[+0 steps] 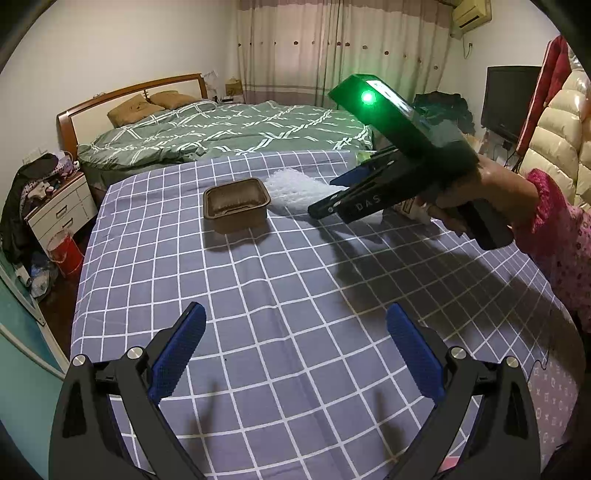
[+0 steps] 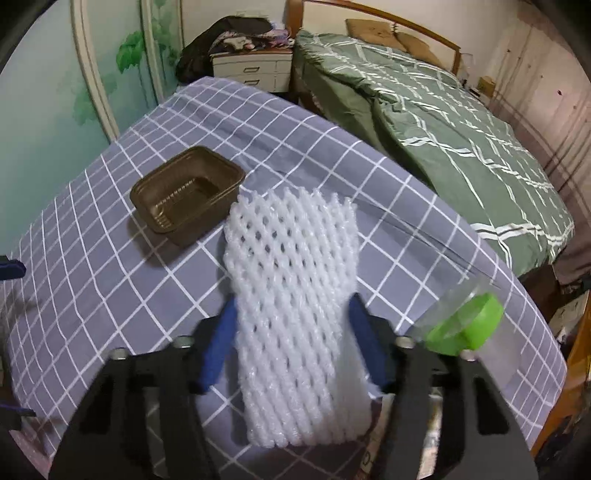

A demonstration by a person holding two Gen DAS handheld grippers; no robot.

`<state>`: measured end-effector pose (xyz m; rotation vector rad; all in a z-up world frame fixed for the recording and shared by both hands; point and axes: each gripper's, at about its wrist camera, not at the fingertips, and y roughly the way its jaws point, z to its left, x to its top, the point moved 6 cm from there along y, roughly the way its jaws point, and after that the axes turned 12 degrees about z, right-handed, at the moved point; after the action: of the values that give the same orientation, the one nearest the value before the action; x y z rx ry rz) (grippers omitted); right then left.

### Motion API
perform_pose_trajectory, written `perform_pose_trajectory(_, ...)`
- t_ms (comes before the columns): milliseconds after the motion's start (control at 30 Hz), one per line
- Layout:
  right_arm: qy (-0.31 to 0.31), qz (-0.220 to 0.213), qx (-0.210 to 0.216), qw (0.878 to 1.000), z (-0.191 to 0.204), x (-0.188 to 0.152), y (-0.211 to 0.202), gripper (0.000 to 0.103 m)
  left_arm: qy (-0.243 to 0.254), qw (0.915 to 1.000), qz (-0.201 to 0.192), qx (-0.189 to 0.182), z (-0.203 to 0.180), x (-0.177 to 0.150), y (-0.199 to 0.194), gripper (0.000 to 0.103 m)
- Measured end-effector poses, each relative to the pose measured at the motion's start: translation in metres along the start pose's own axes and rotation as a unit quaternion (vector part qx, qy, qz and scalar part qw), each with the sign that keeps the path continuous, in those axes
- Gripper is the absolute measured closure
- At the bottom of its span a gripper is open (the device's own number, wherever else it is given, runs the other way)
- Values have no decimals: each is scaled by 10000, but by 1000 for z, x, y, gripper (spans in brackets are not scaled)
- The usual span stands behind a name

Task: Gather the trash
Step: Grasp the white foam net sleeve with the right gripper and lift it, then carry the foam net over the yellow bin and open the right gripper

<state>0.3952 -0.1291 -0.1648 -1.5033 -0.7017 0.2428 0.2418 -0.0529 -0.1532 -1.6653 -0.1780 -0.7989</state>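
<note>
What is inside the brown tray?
The brown tray looks empty: only its own ridged bottom shows inside. Its near wall hides a small strip of the floor in the left wrist view, but the right wrist view shows nothing there.

Right gripper [image 1: 332, 195] finger side: white letters "DAS"; anything after them is hidden behind the finger's edge.
Patterned cloth [image 1: 550, 391] at table edge: repeating monogram print of circles and crosses; individual letters cannot be read.
Small box [image 1: 410, 208] under right hand: printed marks present, too small to read.
Air conditioner [image 1: 471, 13]: no readable label.
Right wrist view: no readable text.
</note>
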Motion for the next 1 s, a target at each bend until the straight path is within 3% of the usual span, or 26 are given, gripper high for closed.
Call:
perform_pose_trajectory(67, 94, -64, 4, 9999, 1, -2, -6, 78, -5, 10000, -3, 15, 0, -1, -1, 6)
perform_pose_trajectory(133, 202, -160, 88, 9996, 1, -7, -15, 84, -15, 10000, -8, 21, 0, 0, -1, 6)
perform_pose_trajectory(433, 783, -971, 796, 9890, 12, -80, -93, 86, -49, 10000, -51, 47, 0, 0, -3, 6)
perform_pose_trajectory(567, 1318, -1359, 758, 9790, -9, -133, -132, 86, -53, 9999, -95, 71, 0, 0, -5, 6)
perform_pose_trajectory(733, 2407, -1592, 12, 9574, -68, -229, -163, 86, -62, 9998, -142, 87, -1, 0, -7, 6)
perform_pose_trajectory(867, 3377, -1445, -636, 9279, -125, -315, -170, 86, -62, 9998, -149, 116, -1, 0, -7, 6)
perform_pose_trajectory(1000, 4068, -1232, -973, 8999, -162, -378, -162, 85, -37, 9997, -168, 170, -2, 2, -7, 6)
